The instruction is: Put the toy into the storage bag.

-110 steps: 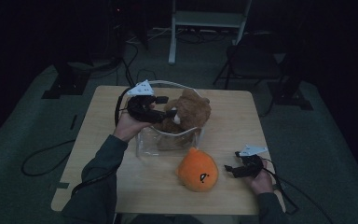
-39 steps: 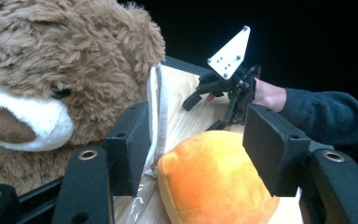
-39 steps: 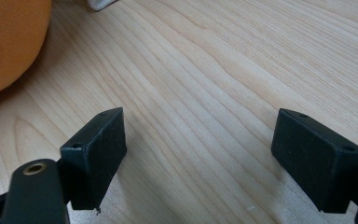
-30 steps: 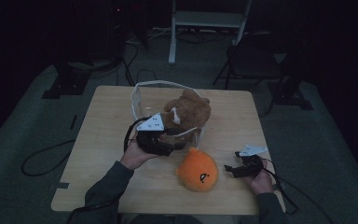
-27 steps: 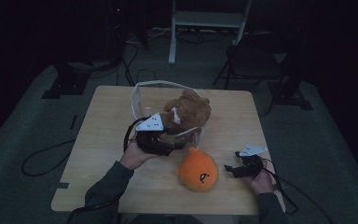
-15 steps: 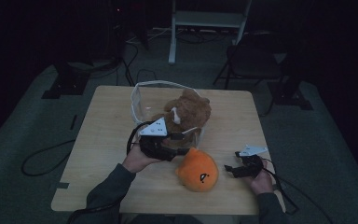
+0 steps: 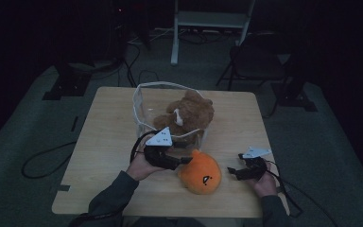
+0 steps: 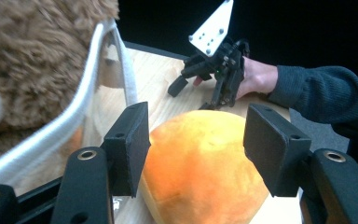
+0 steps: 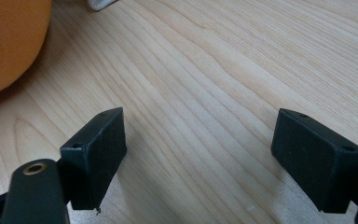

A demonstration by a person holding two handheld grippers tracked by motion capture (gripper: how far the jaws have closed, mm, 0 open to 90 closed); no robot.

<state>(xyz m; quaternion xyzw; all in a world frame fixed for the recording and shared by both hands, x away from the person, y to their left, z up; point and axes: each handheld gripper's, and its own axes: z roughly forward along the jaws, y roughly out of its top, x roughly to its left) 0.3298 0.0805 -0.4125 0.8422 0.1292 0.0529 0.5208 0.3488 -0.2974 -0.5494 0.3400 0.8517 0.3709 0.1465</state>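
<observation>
My left gripper (image 7: 185, 161) hovers low over the wooden table (image 7: 108, 137), its jaws spread fairly wide and pointed at the orange plush toy (image 7: 201, 172). In the left gripper view (image 8: 196, 154) the round orange plush (image 8: 205, 163) sits between my two black pads; the left pad lies close against its side, the right pad stands a little clear, so I am framing it rather than pinching it. The toy lies on the table near my edge, just in front of the clear plastic bin (image 7: 142, 101), which holds a brown teddy bear (image 7: 186, 113). That bin's white rim (image 8: 70, 126) runs along the left of my jaws, with the bear's fur (image 8: 32, 56) behind it.

My right gripper (image 7: 238, 171) rests on the table to the right of the toy, near it but apart. Its jaws (image 9: 198, 158) stand wide with only bare wood grain between them, and the orange plush (image 9: 9, 42) shows at the upper left corner.
</observation>
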